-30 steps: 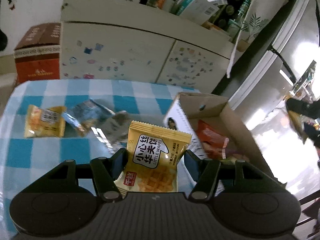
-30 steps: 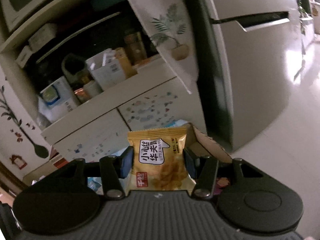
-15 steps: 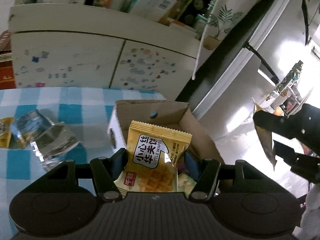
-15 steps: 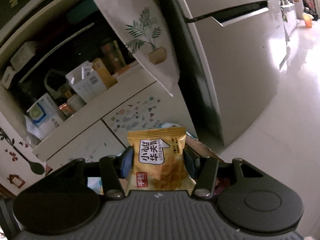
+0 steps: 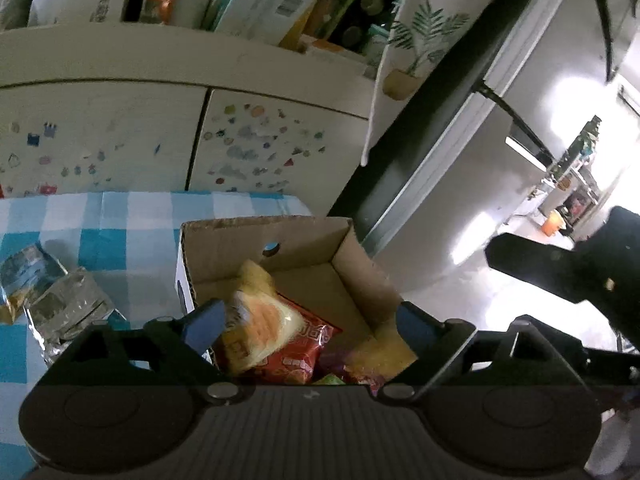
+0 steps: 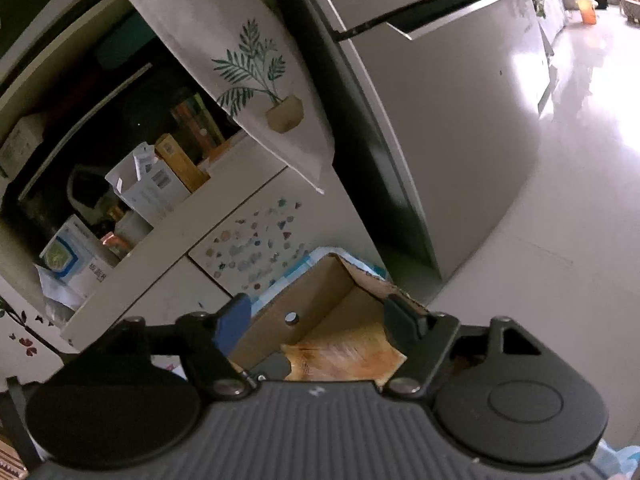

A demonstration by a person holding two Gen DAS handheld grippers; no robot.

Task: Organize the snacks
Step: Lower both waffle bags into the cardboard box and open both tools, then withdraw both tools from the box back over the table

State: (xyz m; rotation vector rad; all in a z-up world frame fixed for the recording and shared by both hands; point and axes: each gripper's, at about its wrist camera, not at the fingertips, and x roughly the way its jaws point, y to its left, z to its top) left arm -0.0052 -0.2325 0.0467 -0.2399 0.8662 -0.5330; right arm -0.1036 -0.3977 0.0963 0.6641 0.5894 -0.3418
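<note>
My left gripper (image 5: 310, 322) hangs over the open cardboard box (image 5: 264, 225), its jaws opening wide. A yellow waffle packet (image 5: 256, 320) lies blurred below them, loose from the pads, above a red packet (image 5: 298, 354) in the box. My right gripper (image 6: 316, 318) is also over the box (image 6: 308, 292), jaws opening. Its yellow waffle packet (image 6: 344, 356) is blurred and low between the fingers, with no pad pressing on it. In the left wrist view the right gripper (image 5: 560, 276) shows as a dark shape to the right of the box.
Silver and blue snack packets (image 5: 60, 304) lie on the blue checked tablecloth (image 5: 120, 232) left of the box. Behind the table stands a white cabinet (image 5: 200, 128) with cluttered shelves. A grey fridge (image 6: 440, 120) and shiny floor are to the right.
Both grippers have opened and let go of their yellow waffle packets, which are dropping into the box. The left gripper has moved right, from above the tablecloth to above the box.
</note>
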